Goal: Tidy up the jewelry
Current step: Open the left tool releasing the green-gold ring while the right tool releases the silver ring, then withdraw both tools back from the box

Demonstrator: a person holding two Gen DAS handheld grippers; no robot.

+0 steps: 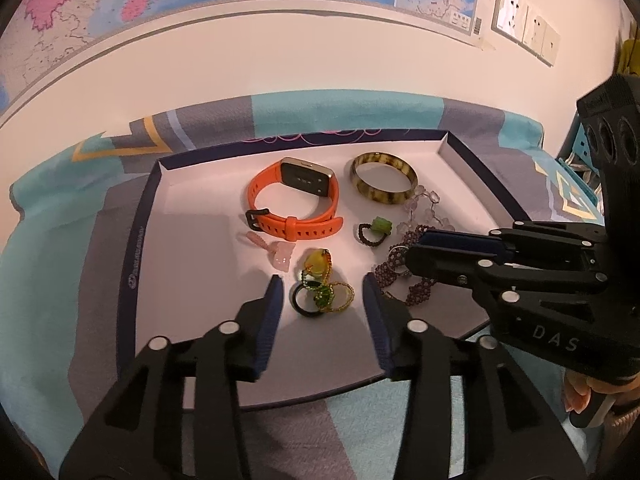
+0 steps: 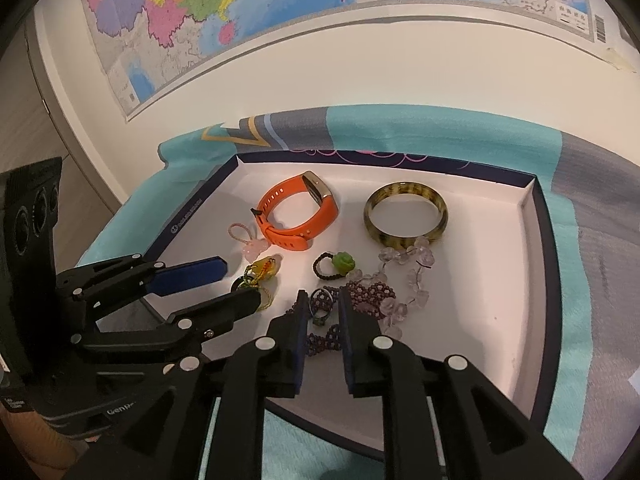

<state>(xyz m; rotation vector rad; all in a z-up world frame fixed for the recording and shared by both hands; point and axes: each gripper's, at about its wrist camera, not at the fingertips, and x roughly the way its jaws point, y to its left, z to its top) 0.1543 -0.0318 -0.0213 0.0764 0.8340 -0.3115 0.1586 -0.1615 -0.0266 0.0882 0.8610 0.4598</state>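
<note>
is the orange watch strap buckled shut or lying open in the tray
Buckled shut. The orange watch forms a closed loop, its strap tail threaded through the keeper, lying on its side on the white floor of the tray.

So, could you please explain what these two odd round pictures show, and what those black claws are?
Each claw is a hand-held two-finger gripper with a wide-angle camera looking along its fingers. One picture is from the left gripper, the other from the right gripper; each also catches the other. Both hover open over a white tray on a patterned cloth. In it lie an orange watch, a mottled bangle, clear beads, a purple bead bracelet and rings. Neither grips anything, though rings lie between the left's fingers and the purple beads between the right's.
</note>
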